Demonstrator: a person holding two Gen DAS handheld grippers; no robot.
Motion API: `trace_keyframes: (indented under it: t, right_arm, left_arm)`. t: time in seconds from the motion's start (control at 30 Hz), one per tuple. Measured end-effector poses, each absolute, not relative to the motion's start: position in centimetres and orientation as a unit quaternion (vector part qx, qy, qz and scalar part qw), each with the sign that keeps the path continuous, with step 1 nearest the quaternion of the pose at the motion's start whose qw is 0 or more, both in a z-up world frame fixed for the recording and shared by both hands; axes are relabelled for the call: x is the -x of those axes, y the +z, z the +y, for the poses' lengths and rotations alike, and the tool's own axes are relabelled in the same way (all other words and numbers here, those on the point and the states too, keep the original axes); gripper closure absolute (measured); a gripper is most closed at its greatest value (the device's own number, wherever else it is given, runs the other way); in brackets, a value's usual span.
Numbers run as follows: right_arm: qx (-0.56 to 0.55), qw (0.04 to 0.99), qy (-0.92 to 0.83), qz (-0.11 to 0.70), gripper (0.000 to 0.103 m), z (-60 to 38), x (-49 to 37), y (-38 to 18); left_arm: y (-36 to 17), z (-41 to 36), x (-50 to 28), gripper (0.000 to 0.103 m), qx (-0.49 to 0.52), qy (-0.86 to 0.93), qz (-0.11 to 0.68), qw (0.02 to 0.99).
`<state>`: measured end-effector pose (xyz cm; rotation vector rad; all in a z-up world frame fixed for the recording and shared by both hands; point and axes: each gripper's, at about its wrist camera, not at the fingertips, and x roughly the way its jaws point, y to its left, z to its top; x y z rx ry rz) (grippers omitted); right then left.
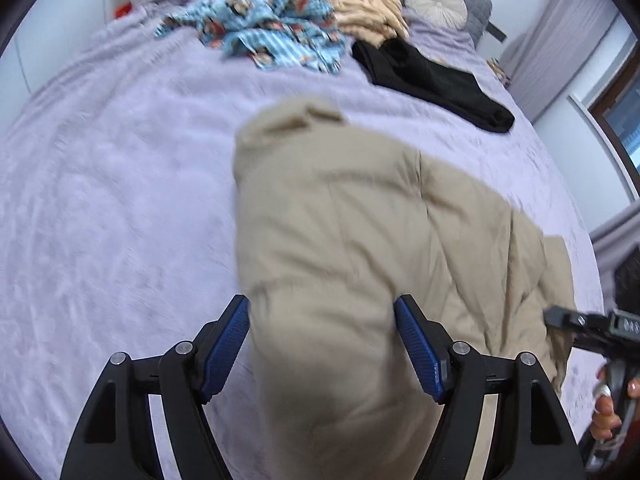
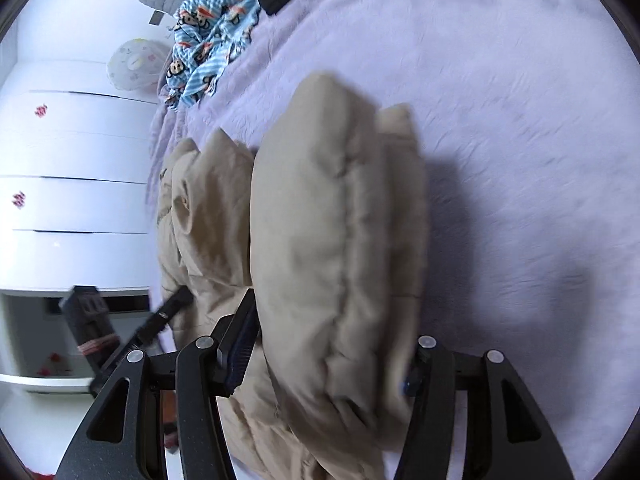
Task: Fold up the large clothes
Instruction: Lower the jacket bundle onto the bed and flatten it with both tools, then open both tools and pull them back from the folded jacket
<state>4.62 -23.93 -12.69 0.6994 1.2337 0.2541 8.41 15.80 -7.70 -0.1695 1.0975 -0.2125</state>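
A large beige padded garment (image 1: 360,240) lies bunched on the lilac bedspread (image 1: 120,200). In the left wrist view my left gripper (image 1: 322,344) has its jaws wide apart with a thick fold of the beige garment between the blue pads (image 1: 224,356). In the right wrist view my right gripper (image 2: 332,344) also straddles a thick bundle of the same garment (image 2: 320,220), jaws wide, lifted above the bed. The right gripper shows at the right edge of the left view (image 1: 592,328); the left one shows at the left of the right view (image 2: 160,316).
A blue cartoon-print garment (image 1: 272,28), a peach knit item (image 1: 368,4) and a black garment (image 1: 432,80) lie at the far end of the bed. A round cushion (image 1: 436,0) rests by the grey headboard. White drawers (image 2: 72,160) stand beside the bed.
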Motion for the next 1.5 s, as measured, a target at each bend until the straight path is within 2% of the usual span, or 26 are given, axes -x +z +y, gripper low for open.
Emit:
trace_keyframes:
  t: [0.13, 0.2, 0.3, 0.4, 0.47, 0.5, 0.6, 0.87, 1.2, 1.5]
  right_arm:
    - [-0.217, 0.838, 0.061, 0.496, 0.044, -23.7, -2.7, -6.9]
    - [-0.200, 0.861, 0.068, 0.463, 0.044, -23.4, -3.2, -4.4]
    - [-0.223, 0.841, 0.124, 0.477, 0.044, -21.3, -6.2, -4.1]
    - [-0.213, 0.828, 0.124, 0.504, 0.045, -17.6, -9.9, -6.2]
    - [-0.223, 0.818, 0.115, 0.517, 0.060, -15.8, -11.2, -7.1]
    - [-0.217, 0.817, 0.101, 0.524, 0.074, -14.7, -11.7, -7.0]
    - [-0.180, 0.820, 0.028, 0.543, 0.080, -15.0, -12.4, -9.4]
    - [-0.203, 0.779, -0.018, 0.594, 0.084, -17.9, -11.4, -15.0]
    - [-0.202, 0.780, -0.005, 0.593, 0.084, -17.9, -10.8, -14.2]
    - [-0.184, 0.792, 0.016, 0.582, 0.083, -16.9, -8.0, -11.3]
  left_arm:
    - [-6.9, 16.7, -11.1, 0.028, 0.080, -0.072, 0.502, 0.858]
    - [-7.6, 16.9, -12.2, 0.028, 0.077, -0.067, 0.506, 0.857]
    - [-9.3, 16.1, -13.4, 0.028, 0.071, -0.066, 0.524, 0.846]
    - [-9.5, 14.2, -13.5, 0.028, 0.062, -0.077, 0.526, 0.845]
    - [-9.5, 12.6, -13.5, 0.028, 0.047, -0.083, 0.525, 0.846]
    - [-9.6, 11.6, -13.5, 0.028, 0.035, -0.087, 0.524, 0.847]
    - [-10.2, 9.4, -13.3, 0.027, 0.002, -0.096, 0.522, 0.847]
    - [-10.9, 7.1, -12.6, 0.027, -0.038, -0.098, 0.521, 0.847]
    - [-7.5, 9.2, -9.2, 0.027, -0.048, -0.088, 0.513, 0.853]
    - [-6.3, 11.6, -4.8, 0.027, -0.043, -0.068, 0.528, 0.845]
